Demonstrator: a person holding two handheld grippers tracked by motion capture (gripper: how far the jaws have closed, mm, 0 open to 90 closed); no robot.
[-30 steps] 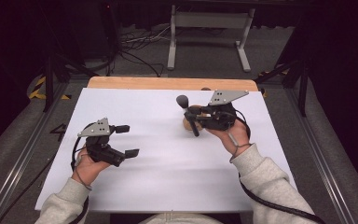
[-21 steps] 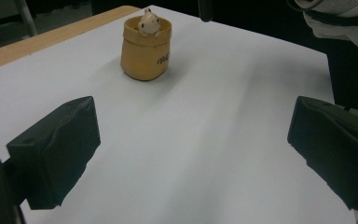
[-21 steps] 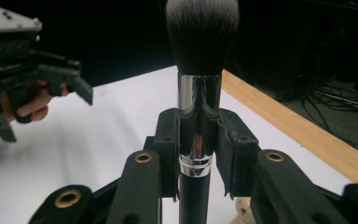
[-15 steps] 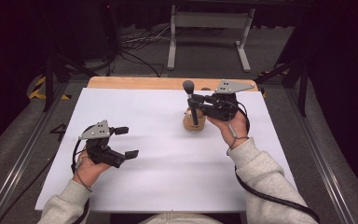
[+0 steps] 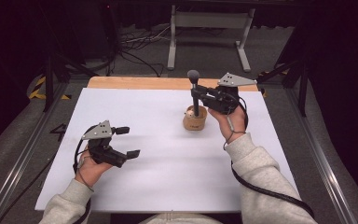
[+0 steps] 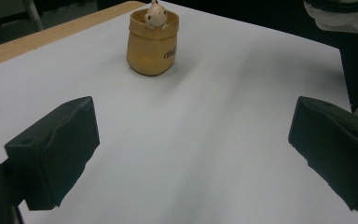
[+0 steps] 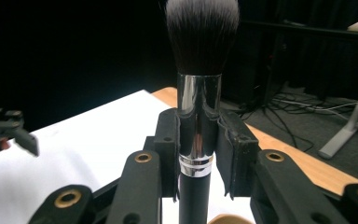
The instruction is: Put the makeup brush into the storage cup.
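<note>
Here the right gripper (image 5: 199, 95) is clamped on a makeup brush (image 5: 194, 91), jaws pressing the silver ferrule from both sides, brush upright, bristles up, handle end just over the mouth of a small tan pot (image 5: 195, 118). The pot stands on the white table cover (image 5: 168, 186), right of centre toward the far edge, with a little white figure (image 6: 156, 14) peeking over its rim. The left gripper (image 5: 123, 141) sits low over the near left of the cover, jaws spread wide with nothing between them, well apart from the pot. A bare wooden strip (image 5: 135, 82) shows along the table's far edge. Around it: grey carpet, metal rails either side, tangled cables (image 5: 135, 44) and a grey stand (image 5: 208, 21) behind, dark backdrop beyond.
</note>
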